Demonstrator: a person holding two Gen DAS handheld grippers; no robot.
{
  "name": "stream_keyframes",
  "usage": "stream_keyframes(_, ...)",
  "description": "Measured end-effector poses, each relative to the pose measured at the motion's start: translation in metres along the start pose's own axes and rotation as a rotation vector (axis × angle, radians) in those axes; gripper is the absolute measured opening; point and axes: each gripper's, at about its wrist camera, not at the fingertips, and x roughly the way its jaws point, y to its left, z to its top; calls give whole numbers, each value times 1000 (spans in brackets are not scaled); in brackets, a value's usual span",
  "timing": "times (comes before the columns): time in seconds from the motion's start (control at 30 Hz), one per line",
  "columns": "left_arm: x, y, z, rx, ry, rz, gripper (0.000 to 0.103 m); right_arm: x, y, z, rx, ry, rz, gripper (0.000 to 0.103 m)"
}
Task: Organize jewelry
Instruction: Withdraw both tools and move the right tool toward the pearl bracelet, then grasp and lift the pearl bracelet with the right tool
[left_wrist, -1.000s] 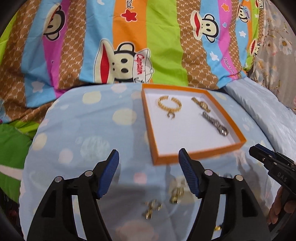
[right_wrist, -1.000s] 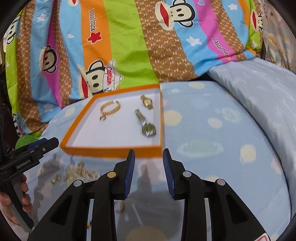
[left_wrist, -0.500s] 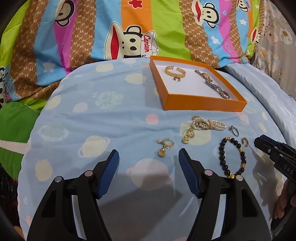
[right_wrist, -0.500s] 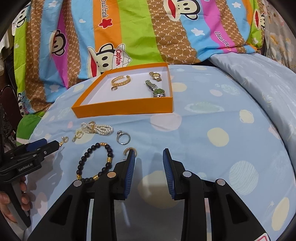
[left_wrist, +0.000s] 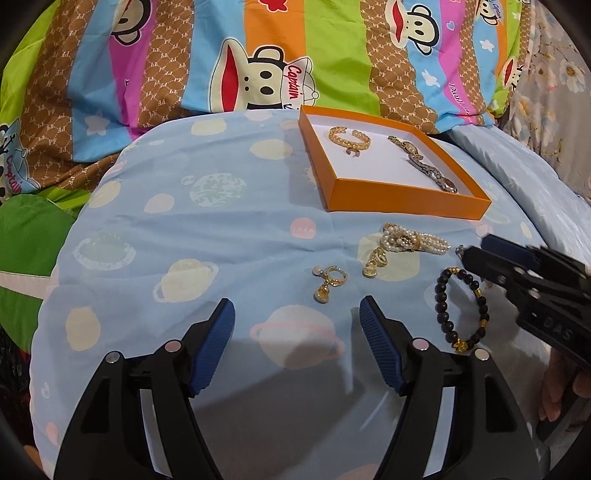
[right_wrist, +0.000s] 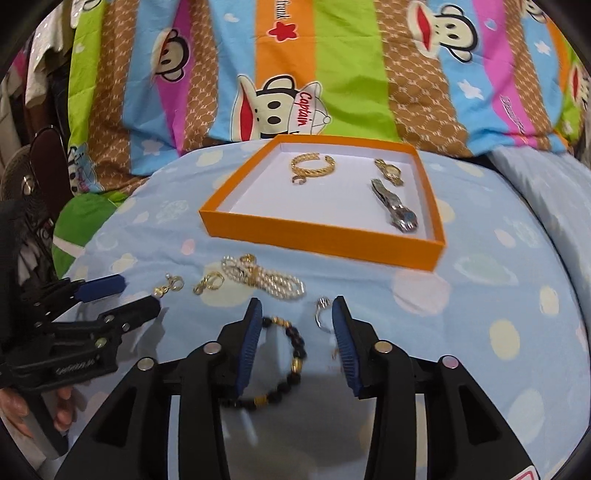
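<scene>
My left gripper (left_wrist: 297, 326) is open and widening a little, with nothing between its fingers; a gold earring (left_wrist: 328, 284) lies just ahead of it on the blue bedding. My right gripper (right_wrist: 297, 323) hovers over the black bead bracelet (right_wrist: 295, 350) as its jaws open. The bracelet and a silver ring (right_wrist: 320, 314) lie between the fingers, and the pads press on neither. A pearl bracelet (right_wrist: 266, 278) and two gold earrings (right_wrist: 210, 282) lie farther ahead. The orange box (right_wrist: 321, 238) holds a gold bangle (right_wrist: 312, 166) and two watches (right_wrist: 397, 210).
The striped cartoon-monkey quilt (left_wrist: 258, 55) rises behind the box. A second pale blue cushion (left_wrist: 535, 177) lies to the right. In the right wrist view the left gripper (right_wrist: 136, 295) reaches in from the left, held by a hand (right_wrist: 14, 406). The bedding drops off at the left edge.
Both views have drawn back from the box to the loose jewelry. The right gripper has shifted left over the bead bracelet and its jaws stand wider. The left gripper has held still lately.
</scene>
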Motion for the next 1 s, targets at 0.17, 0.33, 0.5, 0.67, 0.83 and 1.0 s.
stream_keyframes(0.17, -1, 5, -1, -19, 2, -10, 73, 21, 7, 14, -52, 29, 16, 42)
stream_keyframes(0.33, 0, 6, -1, -26, 5, -15, 73, 41, 12, 22, -84, 82, 61, 46)
stream_keyframes(0.5, 0, 6, -1, -26, 6, -20, 73, 49, 14, 23, -106, 103, 72, 44)
stream_keyframes(0.67, 0, 3, -1, -14, 7, -25, 73, 43, 13, 18, -103, 106, 79, 15)
stream_keyframes(0.83, -2, -4, -2, 6, 9, -44, 73, 30, 10, 11, -79, 84, 71, 15)
stream_keyframes(1.0, -9, -23, -5, 34, 19, -101, 73, 1, -1, 10, -24, 21, 41, 15)
